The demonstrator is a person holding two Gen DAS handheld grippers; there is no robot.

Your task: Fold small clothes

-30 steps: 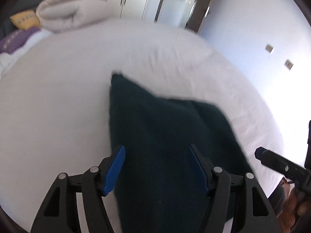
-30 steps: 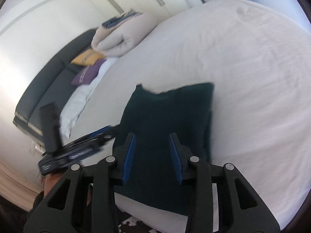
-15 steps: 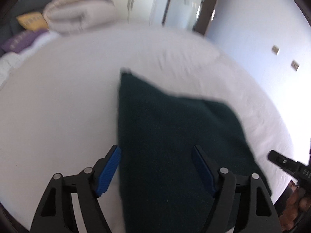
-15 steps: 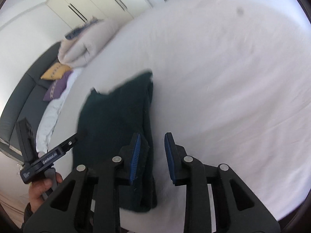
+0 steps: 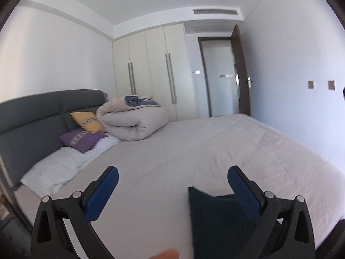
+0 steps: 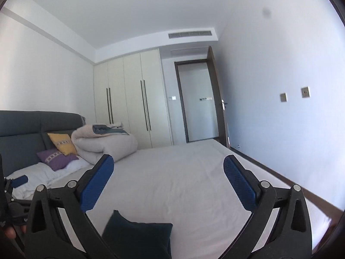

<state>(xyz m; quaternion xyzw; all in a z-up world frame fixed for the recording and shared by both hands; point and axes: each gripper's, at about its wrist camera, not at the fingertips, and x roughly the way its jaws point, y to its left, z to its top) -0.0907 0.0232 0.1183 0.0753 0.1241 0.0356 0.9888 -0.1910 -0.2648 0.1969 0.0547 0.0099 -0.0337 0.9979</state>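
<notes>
Dark garment [image 6: 138, 237] below right gripper [image 6: 168, 183]

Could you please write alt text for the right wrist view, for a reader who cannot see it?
The open right gripper points across a white bed, its blue-padded fingers apart and holding nothing. A folded dark green garment lies on the sheet low in the frame. Behind are a rolled duvet, yellow and purple cushions, wardrobes and an open door.
</notes>
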